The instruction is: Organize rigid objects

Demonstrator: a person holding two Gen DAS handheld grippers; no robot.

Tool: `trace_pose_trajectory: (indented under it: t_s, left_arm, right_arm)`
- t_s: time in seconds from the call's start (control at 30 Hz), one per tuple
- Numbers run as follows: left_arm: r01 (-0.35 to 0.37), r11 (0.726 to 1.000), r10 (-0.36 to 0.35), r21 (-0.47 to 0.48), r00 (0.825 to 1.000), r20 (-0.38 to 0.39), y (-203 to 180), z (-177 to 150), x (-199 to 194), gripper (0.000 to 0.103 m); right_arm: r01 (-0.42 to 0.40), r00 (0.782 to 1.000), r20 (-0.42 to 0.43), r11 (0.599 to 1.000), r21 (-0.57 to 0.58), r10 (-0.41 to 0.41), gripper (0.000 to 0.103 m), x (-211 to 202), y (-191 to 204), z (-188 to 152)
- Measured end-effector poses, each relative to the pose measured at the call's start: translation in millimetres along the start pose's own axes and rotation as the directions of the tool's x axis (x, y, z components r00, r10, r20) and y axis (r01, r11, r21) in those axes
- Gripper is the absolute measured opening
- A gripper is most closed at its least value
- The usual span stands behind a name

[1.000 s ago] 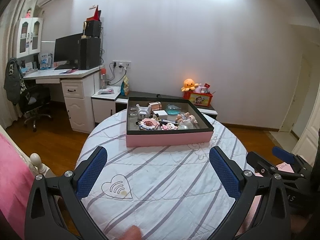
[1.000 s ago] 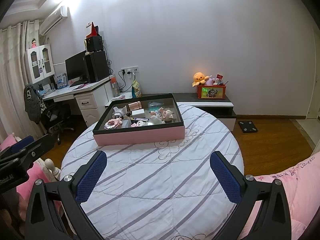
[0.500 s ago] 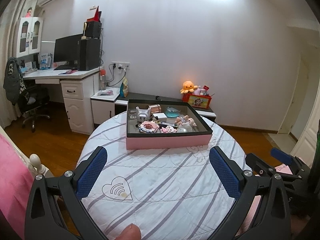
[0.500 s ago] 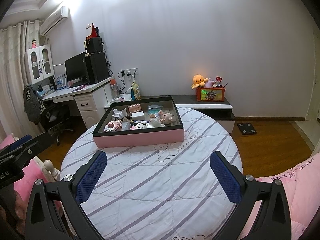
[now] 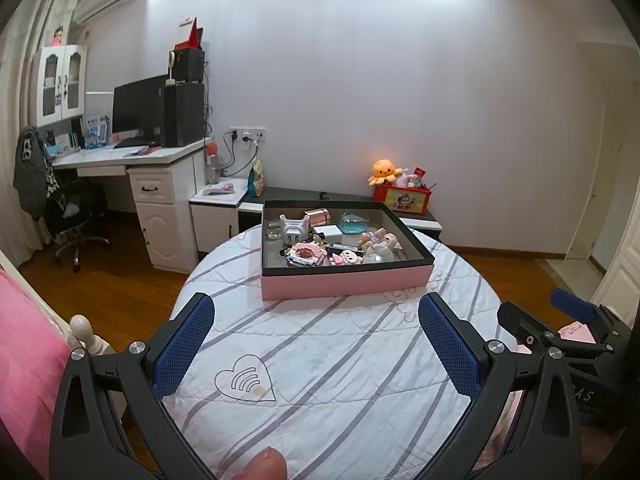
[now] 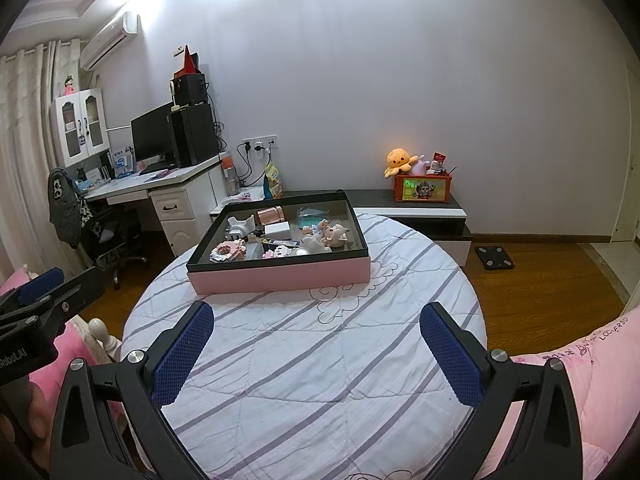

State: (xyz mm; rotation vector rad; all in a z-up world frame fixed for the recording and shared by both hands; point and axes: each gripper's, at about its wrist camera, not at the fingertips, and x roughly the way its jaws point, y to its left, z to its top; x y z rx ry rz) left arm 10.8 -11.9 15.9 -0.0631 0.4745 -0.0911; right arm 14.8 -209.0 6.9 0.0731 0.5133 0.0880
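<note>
A pink box [image 5: 346, 280] with a black rim sits at the far side of a round striped quilted surface [image 5: 320, 368]; the right wrist view shows the pink box [image 6: 280, 276] too. It holds several small toys: a white figure [image 5: 294, 230], a copper cylinder [image 5: 317, 216], pink block models [image 5: 306, 254] and small dolls [image 6: 334, 234]. My left gripper [image 5: 316, 344] is open, well short of the box. My right gripper [image 6: 316, 344] is open too, with nothing between its fingers. Each gripper shows at the edge of the other's view.
A white desk [image 5: 160, 184] with monitor and a black chair [image 5: 76, 216] stand at the left. A low dark cabinet [image 6: 420, 208] with a red toy box and orange plush lies behind the round surface. Pink bedding [image 6: 592, 380] flanks both sides. Wooden floor [image 6: 540, 280] surrounds it.
Both grippers have drawn back and risen slightly, so the box looks a little farther and lower. Both stay open.
</note>
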Motion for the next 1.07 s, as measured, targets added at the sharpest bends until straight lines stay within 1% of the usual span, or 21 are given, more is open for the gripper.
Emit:
trace_pose_trajectory:
  t_s: [0.73, 1.07]
  left_arm:
    - [0.021, 1.000, -0.021, -0.007, 1.000, -0.004, 1.7, 1.2, -1.7, 0.103]
    - [0.034, 0.999, -0.034, -0.003, 0.999, 0.015, 0.3, 0.5, -2.6, 0.103]
  right_arm:
    - [-0.001, 1.000, -0.002, 1.000, 0.000, 0.001, 0.103, -0.1, 0.4, -0.6]
    - [-0.005, 1.000, -0.011, 1.000, 0.000, 0.005, 0.103, 3.3, 1.4, -5.1]
